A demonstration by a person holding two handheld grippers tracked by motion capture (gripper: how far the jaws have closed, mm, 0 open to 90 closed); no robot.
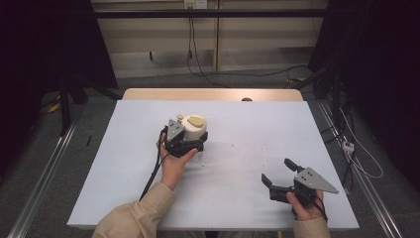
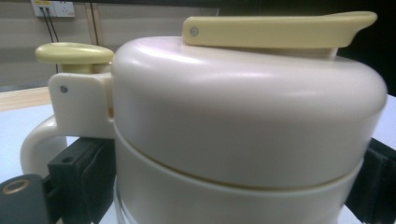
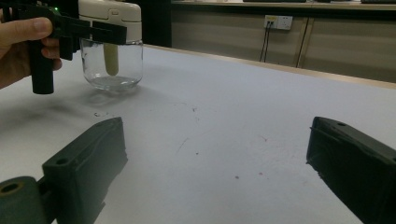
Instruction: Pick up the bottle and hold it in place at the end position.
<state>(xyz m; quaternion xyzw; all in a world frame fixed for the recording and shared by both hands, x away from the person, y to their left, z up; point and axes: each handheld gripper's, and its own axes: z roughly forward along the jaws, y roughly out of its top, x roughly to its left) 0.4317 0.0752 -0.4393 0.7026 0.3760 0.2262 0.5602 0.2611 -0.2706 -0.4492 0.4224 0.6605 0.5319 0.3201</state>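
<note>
Gripping the jar [image 1: 194, 130] just under its cream lid [image 2: 243, 107], your left gripper [image 1: 187, 144] had its jaws shut on either side of the body, the pads pressed against the jar's flanks in the left gripper view. The jar stood upright near the middle of the table [image 1: 124, 163], glass base down, a pale stem hanging inside it as seen from the right gripper view. Your right gripper [image 1: 278, 174] hovered well apart from the jar, toward your near right, jaws spread wide with nothing between them.

The step in hand looked like steadying the jar so the lid could be worked. To do it well, you needed to keep the left jaws level and low on the collar, clear of the yellow tab [image 2: 275, 30] on top and the knob [image 2: 74, 52] beside the handle [image 2: 39, 140]. Squeezing glass too hard risked a slip, so firm, even pressure seemed wiser. The right gripper would have needed to come in from above the jar, square to the tab.
</note>
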